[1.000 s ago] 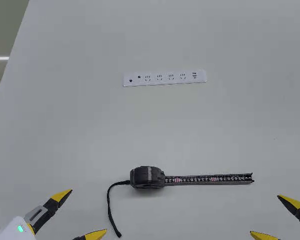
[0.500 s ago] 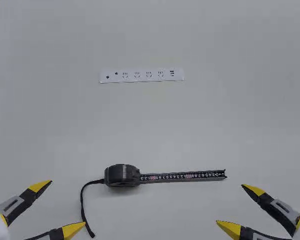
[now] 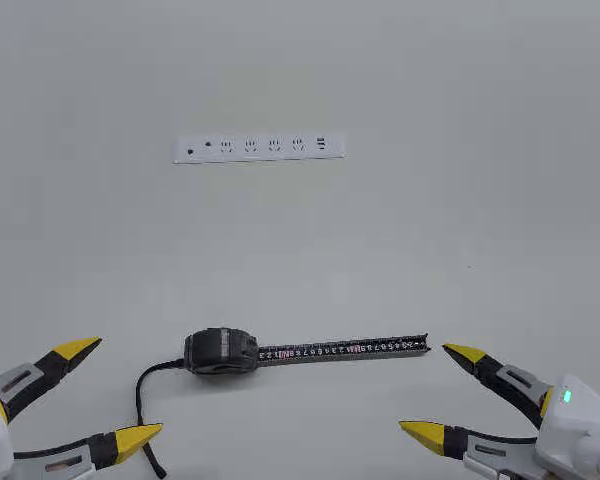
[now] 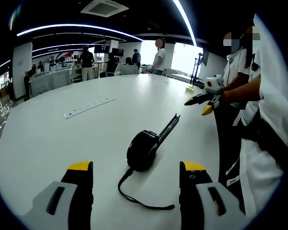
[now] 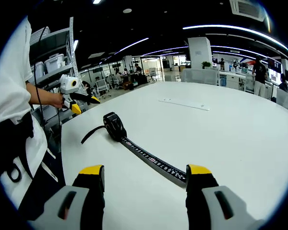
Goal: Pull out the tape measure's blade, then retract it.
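Between my two tools, on the white counter [image 3: 430, 220]: black tape measure case [image 3: 221, 352], its dark numbered blade [image 3: 345, 349] already out toward the right tool [image 3: 442, 391], black wrist strap [image 3: 145, 410] trailing toward the left tool [image 3: 110, 391]. Both tools wide open, holding nothing. Right one lines up just beside the blade tip, not touching. Left one faces the case, probably to pin it. Retraction looks like what's left. White power strip [image 3: 260, 147] sits well beyond.
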